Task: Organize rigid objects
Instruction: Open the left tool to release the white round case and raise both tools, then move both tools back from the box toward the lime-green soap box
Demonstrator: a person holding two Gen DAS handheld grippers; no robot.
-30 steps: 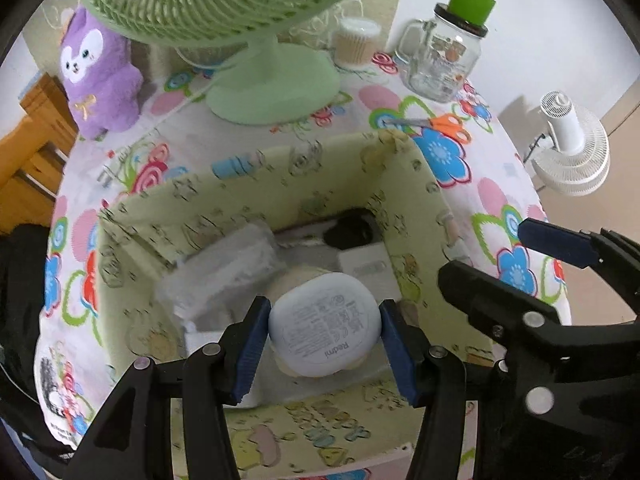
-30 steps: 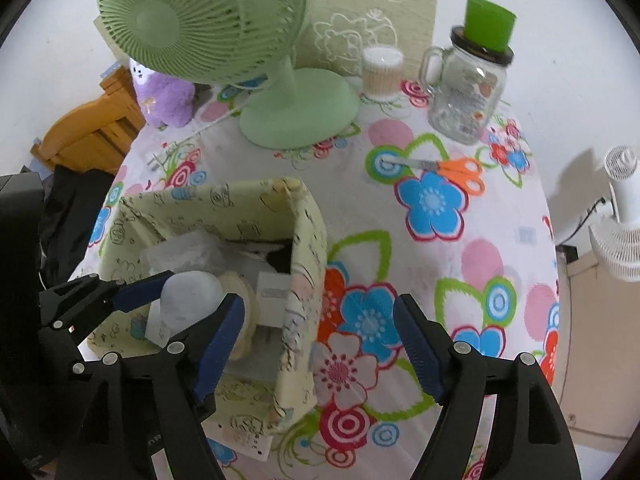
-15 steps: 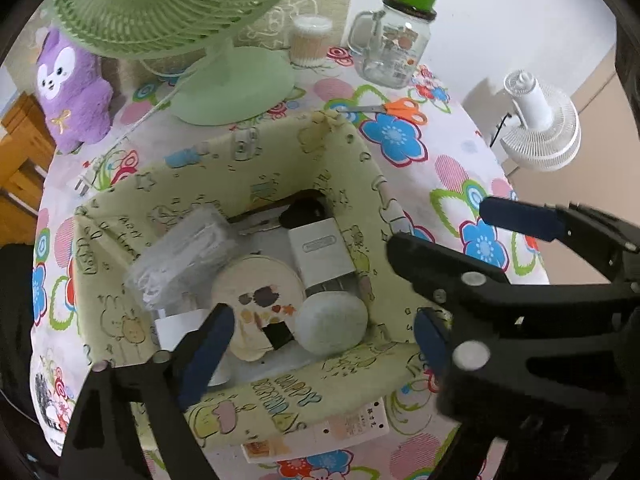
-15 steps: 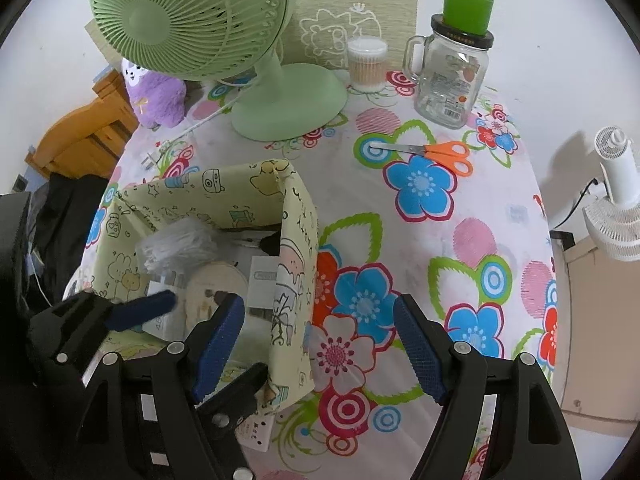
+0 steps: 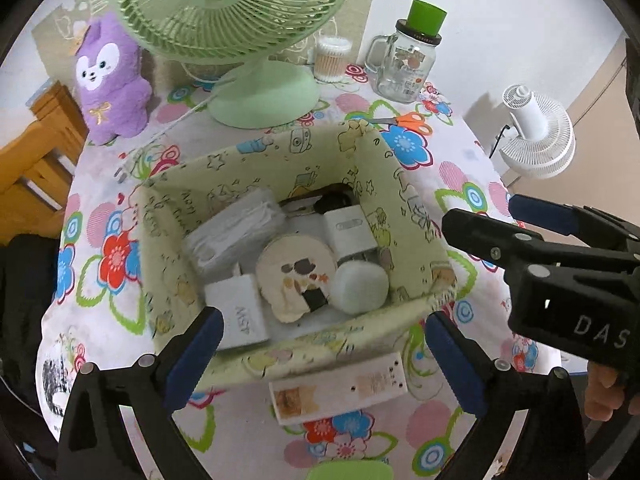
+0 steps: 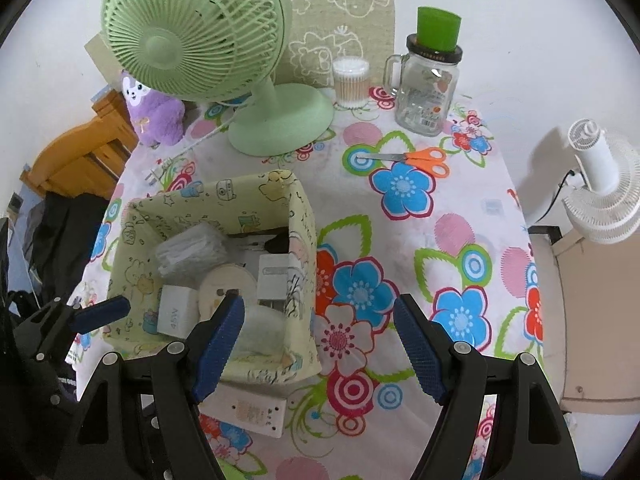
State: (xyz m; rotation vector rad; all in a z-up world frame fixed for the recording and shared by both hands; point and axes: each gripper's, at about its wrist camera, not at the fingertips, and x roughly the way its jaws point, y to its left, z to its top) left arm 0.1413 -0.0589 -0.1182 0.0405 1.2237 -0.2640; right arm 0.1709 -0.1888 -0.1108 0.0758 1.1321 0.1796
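Note:
A pale green fabric box (image 5: 248, 164) (image 6: 304, 216) stands on the flowered table. In it lie a rounded white case (image 5: 359, 287), a round cream disc (image 5: 296, 270), a white 45W charger (image 5: 240, 316) (image 6: 178, 316), a white block (image 5: 349, 229) and a clear bag (image 5: 236, 232). My left gripper (image 5: 320, 360) is open and empty above the box's near wall. My right gripper (image 6: 320, 344) is open and empty over the box's right wall; it also shows at the right of the left wrist view (image 5: 516, 224).
A white power strip (image 5: 340, 388) lies against the box's near side. Orange scissors (image 6: 412, 157), a glass mug jar with green lid (image 6: 430, 92), a cotton swab tub (image 6: 351, 82), a green fan (image 6: 276, 120) and a purple plush (image 5: 110, 80) stand behind. A white fan (image 6: 600, 196) stands off the table's right edge.
My left gripper opened and let the white case drop into the box, then pulled back and up. My right gripper rose a little and stayed open.

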